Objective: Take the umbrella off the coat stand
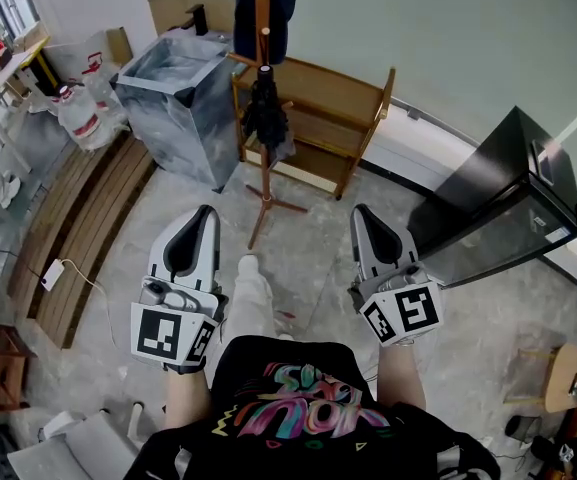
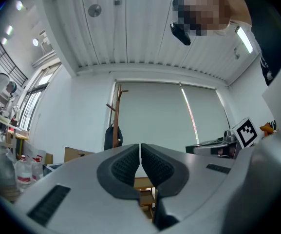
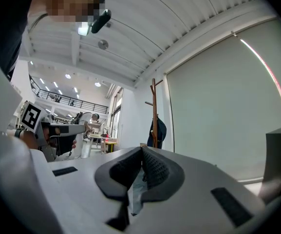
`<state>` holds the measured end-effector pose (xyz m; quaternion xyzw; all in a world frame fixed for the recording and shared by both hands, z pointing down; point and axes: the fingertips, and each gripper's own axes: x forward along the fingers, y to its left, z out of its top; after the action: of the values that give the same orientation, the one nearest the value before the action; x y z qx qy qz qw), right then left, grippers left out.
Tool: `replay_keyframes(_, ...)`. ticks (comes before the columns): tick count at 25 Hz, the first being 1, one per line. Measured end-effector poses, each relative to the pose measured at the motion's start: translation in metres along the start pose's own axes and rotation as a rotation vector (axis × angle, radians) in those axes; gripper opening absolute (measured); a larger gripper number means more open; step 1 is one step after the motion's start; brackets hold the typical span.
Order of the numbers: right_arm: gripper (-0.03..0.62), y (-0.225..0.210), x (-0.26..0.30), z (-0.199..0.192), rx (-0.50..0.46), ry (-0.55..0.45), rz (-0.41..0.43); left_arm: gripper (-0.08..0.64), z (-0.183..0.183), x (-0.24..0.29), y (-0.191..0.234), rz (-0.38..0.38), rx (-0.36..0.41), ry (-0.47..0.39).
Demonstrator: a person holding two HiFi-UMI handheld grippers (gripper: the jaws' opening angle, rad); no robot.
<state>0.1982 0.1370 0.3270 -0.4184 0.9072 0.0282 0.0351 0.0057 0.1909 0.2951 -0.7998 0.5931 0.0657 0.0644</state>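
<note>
In the head view the wooden coat stand (image 1: 262,183) rises ahead of me on the concrete floor. A folded black umbrella (image 1: 266,116) hangs from a peg halfway up it, and a dark blue garment (image 1: 268,3) hangs at the top. My left gripper (image 1: 208,212) and right gripper (image 1: 360,211) are held side by side well short of the stand, both shut and empty. The left gripper view shows the stand (image 2: 116,112) with the garment (image 2: 113,137) beyond the closed left gripper (image 2: 140,146). In the right gripper view the stand (image 3: 155,106) is far behind the closed right gripper (image 3: 141,150).
A grey bin (image 1: 173,103) stands left of the coat stand and a low wooden shelf (image 1: 343,118) behind it. A black cabinet (image 1: 508,203) is at the right. Water bottles (image 1: 76,116) and a slatted wooden bench (image 1: 83,238) lie at the left, a stool (image 1: 568,373) at lower right.
</note>
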Motion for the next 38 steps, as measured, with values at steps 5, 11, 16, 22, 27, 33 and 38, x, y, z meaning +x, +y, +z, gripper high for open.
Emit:
replay_keyframes(5, 0.015, -0.013, 0.040, -0.009, -0.003, 0.001, -0.005, 0.032, -0.013, 0.037, 0.021, -0.028, -0.005, -0.003)
replay_keyframes(11, 0.015, -0.033, 0.117, -0.019, -0.010, 0.013, -0.023, 0.032, -0.029, 0.104, 0.073, -0.064, -0.016, 0.000)
replay_keyframes(16, 0.015, -0.049, 0.197, -0.019, -0.022, 0.018, -0.055, 0.032, -0.035, 0.171, 0.127, -0.122, -0.016, 0.001)
replay_keyframes(22, 0.016, -0.067, 0.282, -0.014, -0.028, 0.007, -0.111, 0.032, -0.039, 0.240, 0.188, -0.188, -0.022, 0.002)
replay_keyframes(27, 0.016, -0.075, 0.328, -0.015, -0.025, 0.009, -0.153, 0.032, -0.046, 0.277, 0.219, -0.251, -0.024, 0.015)
replay_keyframes(33, 0.015, -0.080, 0.352, -0.021, -0.010, 0.022, -0.168, 0.032, -0.058, 0.297, 0.234, -0.276, -0.043, 0.036)
replay_keyframes(38, 0.016, -0.086, 0.358, -0.020, -0.017, 0.027, -0.160, 0.032, -0.064, 0.307, 0.236, -0.259, -0.063, 0.030)
